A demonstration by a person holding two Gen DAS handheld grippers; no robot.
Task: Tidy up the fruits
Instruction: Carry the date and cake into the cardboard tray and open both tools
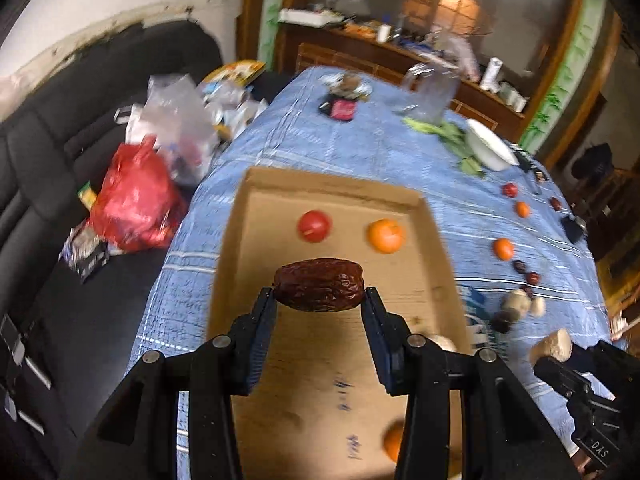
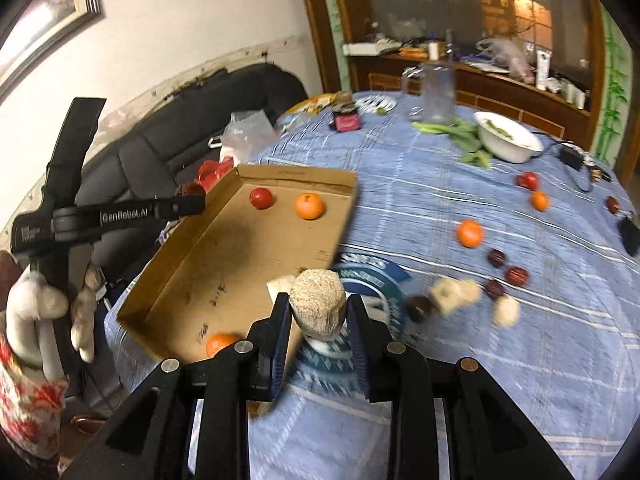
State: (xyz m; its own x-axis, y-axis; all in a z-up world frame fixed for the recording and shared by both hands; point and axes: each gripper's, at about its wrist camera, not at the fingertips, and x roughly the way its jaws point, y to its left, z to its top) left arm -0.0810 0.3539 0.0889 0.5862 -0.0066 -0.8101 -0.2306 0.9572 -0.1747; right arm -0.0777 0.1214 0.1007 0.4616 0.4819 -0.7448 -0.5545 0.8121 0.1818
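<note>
Left tool (image 1: 320,298) grips a date (image 1: 319,285), right tool (image 2: 318,312) a beige chunk (image 2: 318,305) — cardboard tray (image 2: 224,184) beneath.

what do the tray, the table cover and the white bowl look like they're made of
Tray: plain brown cardboard, matte, with folded-up walls and pen marks on its floor.
Table cover: looks like woven cloth, light blue with white stripes and slight creases; the blur leaves the weave unclear.
White bowl: smooth and glossy, likely ceramic or enamel, possibly plastic.
</note>
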